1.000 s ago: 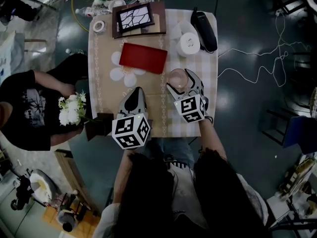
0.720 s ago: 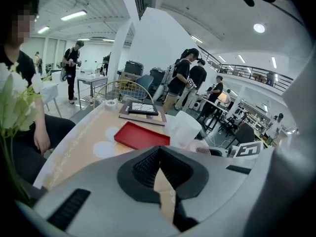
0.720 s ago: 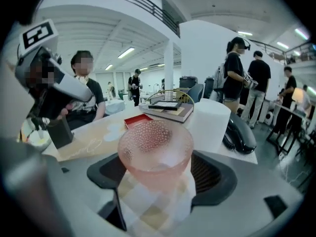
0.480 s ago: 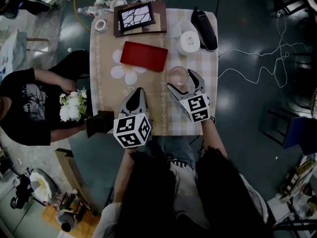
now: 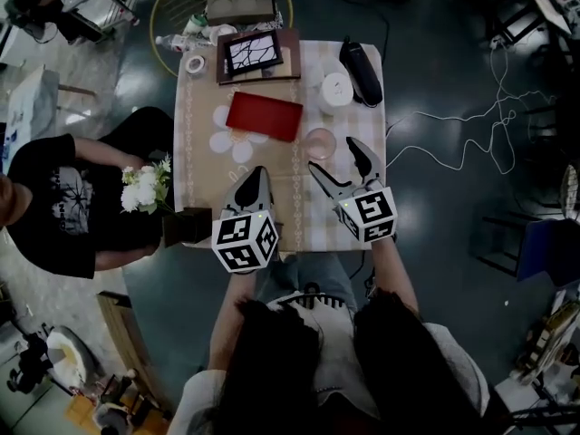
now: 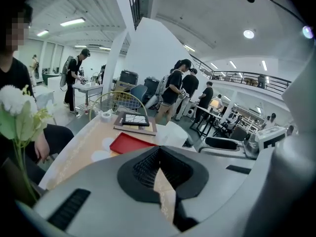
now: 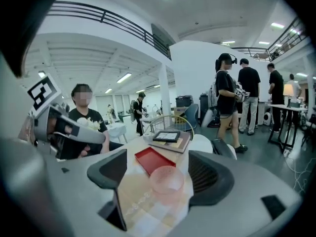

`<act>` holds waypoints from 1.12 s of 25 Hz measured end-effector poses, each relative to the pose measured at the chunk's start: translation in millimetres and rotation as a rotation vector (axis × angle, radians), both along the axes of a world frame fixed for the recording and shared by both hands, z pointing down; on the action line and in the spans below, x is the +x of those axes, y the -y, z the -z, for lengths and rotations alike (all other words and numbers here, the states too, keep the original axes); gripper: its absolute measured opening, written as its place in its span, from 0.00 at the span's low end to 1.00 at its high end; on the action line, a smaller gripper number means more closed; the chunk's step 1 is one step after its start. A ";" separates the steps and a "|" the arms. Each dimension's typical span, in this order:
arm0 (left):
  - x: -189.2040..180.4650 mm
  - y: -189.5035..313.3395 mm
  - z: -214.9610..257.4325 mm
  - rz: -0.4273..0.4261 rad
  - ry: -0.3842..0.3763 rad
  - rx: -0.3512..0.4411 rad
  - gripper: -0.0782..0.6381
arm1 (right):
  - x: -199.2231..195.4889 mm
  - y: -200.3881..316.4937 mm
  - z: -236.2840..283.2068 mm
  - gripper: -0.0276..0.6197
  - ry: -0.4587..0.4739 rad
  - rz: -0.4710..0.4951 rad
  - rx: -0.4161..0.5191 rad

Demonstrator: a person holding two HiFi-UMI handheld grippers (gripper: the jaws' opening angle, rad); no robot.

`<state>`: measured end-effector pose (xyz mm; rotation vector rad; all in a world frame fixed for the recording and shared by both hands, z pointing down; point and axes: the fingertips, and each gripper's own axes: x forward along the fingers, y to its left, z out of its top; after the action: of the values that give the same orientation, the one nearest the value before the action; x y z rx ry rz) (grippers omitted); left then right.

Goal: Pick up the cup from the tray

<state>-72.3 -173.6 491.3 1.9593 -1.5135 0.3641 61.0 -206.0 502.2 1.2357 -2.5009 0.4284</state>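
Observation:
A pink see-through cup (image 5: pixel 321 142) stands upright on the checked tablecloth, just right of the empty red tray (image 5: pixel 265 116), not on it. My right gripper (image 5: pixel 334 157) is open and sits just behind the cup, its jaws spread wider than the cup. In the right gripper view the cup (image 7: pixel 167 179) shows ahead between the two jaws of that gripper (image 7: pixel 160 176), with the tray (image 7: pixel 154 160) beyond it. My left gripper (image 5: pixel 256 174) is shut with nothing in it and rests low near the table's front. From the left gripper view its jaws (image 6: pixel 159 155) meet, and the tray (image 6: pixel 131 143) lies ahead.
Behind the cup stand a white round object (image 5: pixel 334 91) and a black device (image 5: pixel 361 69). At the far edge lie a framed picture on a brown board (image 5: pixel 255 53) and a tape roll (image 5: pixel 195 62). A seated person (image 5: pixel 63 198) holds white flowers (image 5: pixel 148 187) at the left.
My right gripper has drawn back from around the cup toward the table's front and spread wider; the cup stays standing. The head view has shifted.

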 end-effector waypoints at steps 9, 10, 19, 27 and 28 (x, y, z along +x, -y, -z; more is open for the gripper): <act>10.4 -31.5 45.3 -0.039 -0.037 0.104 0.12 | -25.0 -51.6 53.2 0.54 0.038 0.024 0.042; 11.8 -37.3 47.4 -0.047 -0.041 0.108 0.12 | -25.3 -57.0 56.6 0.46 0.041 0.008 0.043; 24.0 -81.8 65.3 -0.111 -0.067 0.139 0.12 | -37.7 -98.2 73.9 0.06 0.068 -0.074 -0.016; 27.6 -108.7 79.1 -0.141 -0.074 0.175 0.12 | -44.8 -126.8 87.7 0.06 0.025 -0.105 0.010; 27.1 -111.1 80.4 -0.144 -0.074 0.180 0.12 | -45.6 -129.9 87.9 0.06 0.014 -0.109 0.013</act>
<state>-45.2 -62.5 410.9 2.2049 -1.4042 0.2192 15.4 -76.1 414.3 1.3828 -2.4592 0.4491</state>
